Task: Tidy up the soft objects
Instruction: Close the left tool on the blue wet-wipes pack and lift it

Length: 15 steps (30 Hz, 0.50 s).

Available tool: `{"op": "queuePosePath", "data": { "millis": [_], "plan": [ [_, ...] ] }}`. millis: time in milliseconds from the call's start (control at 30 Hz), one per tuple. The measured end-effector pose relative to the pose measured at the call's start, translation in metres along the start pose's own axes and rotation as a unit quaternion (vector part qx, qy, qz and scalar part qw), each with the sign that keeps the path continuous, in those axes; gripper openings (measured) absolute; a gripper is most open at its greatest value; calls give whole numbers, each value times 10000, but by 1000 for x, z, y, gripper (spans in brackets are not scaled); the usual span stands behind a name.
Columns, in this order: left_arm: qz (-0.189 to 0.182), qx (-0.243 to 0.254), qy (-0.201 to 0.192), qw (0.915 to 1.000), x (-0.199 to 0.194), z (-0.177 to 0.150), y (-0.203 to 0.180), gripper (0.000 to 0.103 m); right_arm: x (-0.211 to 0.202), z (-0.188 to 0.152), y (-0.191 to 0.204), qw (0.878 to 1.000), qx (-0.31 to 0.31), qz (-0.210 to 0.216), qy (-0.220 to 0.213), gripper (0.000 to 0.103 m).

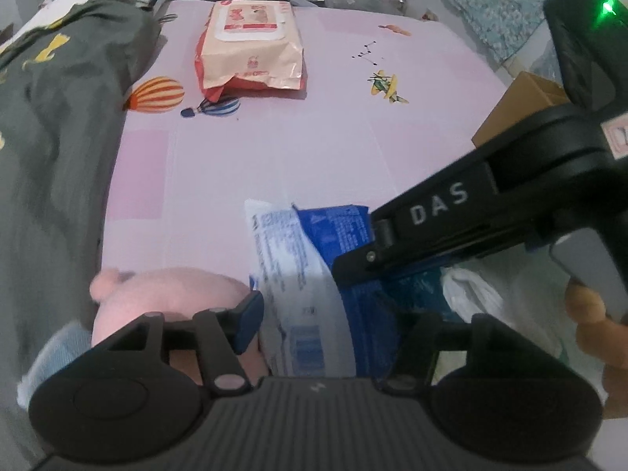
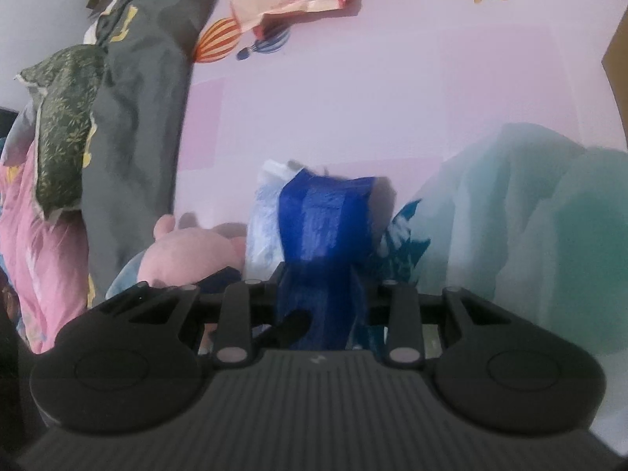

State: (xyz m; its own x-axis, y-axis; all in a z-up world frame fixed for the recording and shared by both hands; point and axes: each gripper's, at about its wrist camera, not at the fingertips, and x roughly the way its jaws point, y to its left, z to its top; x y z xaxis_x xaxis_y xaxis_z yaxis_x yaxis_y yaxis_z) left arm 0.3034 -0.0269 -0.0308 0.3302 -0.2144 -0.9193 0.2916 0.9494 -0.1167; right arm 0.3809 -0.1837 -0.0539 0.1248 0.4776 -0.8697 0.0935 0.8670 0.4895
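Right gripper [image 2: 322, 286]: jaws narrowly set, pinching the dark blue packet [image 2: 325, 227] between the pads. Packet rises from the grip toward 12 o'clock in the right wrist view, long axis near vertical in frame, top edge crumpled. In the left wrist view, same gripper [image 1: 376, 243] enters from 3 o'clock, body marked "DAS", clamped on the blue packet [image 1: 337, 227].

Left gripper [image 1: 325, 325]: jaws partly spread. Blue pad of the left finger [image 1: 247, 322] just beside the white-and-blue packet [image 1: 290, 274]; contact cannot be confirmed. Right finger hidden behind the packets. White-and-blue packet lies between the jaws, long axis running 11 to 5 o'clock, overlapping the dark blue packet on its 3 o'clock side.

Location of packets: lower centre of the pink bedsheet [image 1: 274, 149], near edge of the bed.

Surroundings, left wrist view:
- Pink plush toy [image 1: 165, 294] at 8 o'clock, touching the white-and-blue packet and partly under the left finger.
- Grey duvet [image 1: 59, 117] along 9 to 11 o'clock.
- Orange-and-white wipes pack [image 1: 251, 43] at 12 o'clock, well apart.
- Cardboard box [image 1: 522, 106] at 2 o'clock.
- White plastic bag [image 1: 471, 294] at 4 o'clock, beside the packets.
- Brown plush item [image 1: 592, 314] at 4 o'clock, behind the right gripper's handle.

Right wrist view: pale teal cloth [image 2: 510, 216] at 3 o'clock, blurred, close beside the gripped packet.
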Motion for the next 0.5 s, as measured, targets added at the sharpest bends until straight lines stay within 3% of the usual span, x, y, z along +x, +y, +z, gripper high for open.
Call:
{"op": "queuePosePath", "data": {
  "millis": [267,433,500],
  "plan": [
    [-5,-107,-99,9999,11,20,0,67,6,18,5,9997,-90,117,-178,31],
    [-505,-409,-514,9966,0,39,8,66,1,36,1,9988,-2,328,-364,29],
    [-334,-383,-476,9976,0,45,6,69,-2,41,1,9984,-8,355,-435,29]
  ]
}}
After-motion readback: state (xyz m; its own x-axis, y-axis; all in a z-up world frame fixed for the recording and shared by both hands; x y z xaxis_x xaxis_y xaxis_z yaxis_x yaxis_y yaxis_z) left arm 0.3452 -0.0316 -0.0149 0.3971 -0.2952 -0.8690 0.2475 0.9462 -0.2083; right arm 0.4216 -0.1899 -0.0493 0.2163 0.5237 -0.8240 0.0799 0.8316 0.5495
